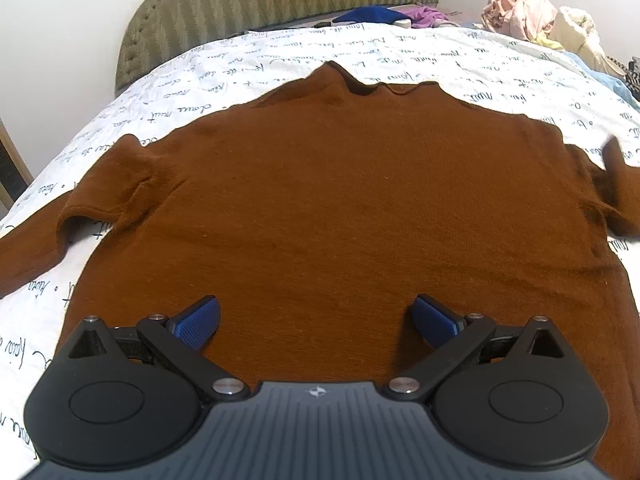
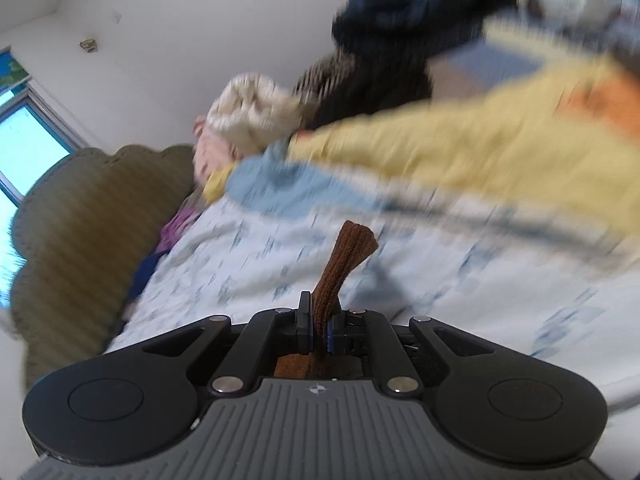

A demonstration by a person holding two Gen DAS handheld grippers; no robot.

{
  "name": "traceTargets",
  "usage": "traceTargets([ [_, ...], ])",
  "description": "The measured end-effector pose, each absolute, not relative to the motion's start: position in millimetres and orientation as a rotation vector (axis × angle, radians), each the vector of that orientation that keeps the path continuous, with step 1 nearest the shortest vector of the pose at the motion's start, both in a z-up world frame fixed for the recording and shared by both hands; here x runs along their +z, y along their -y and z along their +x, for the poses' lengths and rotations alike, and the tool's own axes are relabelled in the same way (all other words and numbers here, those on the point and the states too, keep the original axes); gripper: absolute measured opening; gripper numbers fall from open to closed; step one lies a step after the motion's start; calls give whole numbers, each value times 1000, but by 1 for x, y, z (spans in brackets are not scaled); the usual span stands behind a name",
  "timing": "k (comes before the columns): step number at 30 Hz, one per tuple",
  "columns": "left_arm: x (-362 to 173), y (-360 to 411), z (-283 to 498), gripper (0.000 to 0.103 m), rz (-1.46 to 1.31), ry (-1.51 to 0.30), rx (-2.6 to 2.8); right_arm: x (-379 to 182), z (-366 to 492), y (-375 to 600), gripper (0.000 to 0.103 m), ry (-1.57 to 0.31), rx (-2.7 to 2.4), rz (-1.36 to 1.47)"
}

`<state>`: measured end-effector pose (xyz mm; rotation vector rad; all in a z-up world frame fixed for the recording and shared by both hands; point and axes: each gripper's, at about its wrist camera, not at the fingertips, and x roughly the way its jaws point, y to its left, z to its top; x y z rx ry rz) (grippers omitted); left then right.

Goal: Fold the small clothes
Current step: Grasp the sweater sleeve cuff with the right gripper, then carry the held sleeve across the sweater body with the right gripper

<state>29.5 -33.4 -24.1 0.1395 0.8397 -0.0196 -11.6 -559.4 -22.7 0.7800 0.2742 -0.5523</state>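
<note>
right fingers (image 2: 319, 330) clamped on sweater (image 1: 340, 208) cuff (image 2: 344, 256); left fingers (image 1: 316, 320) apart over sweater hem. we risk the cuff slipping, body dragging w/ the pull.

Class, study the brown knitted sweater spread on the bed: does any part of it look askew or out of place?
Yes. The brown knitted sweater lies flat, but its right sleeve cuff sticks up off the script-printed white bedsheet, pinched in the right gripper. The left gripper hangs open above the hem.
</note>
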Motion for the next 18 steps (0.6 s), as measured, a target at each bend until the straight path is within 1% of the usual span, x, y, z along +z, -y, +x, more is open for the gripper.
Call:
traceTargets([
  [4,-23,27,30,103,109,-840,-20,10,-33,543,11,-216,-652,576],
  [10,-20,21,28,103,97,-823,-24,35,-28,478,11,-228,-529,375],
  [13,-17,14,27,103,87,-815,-15,41,-20,438,11,-244,-448,319],
  [18,-13,1,28,103,74,-807,14,46,1,383,11,-281,-298,302],
])
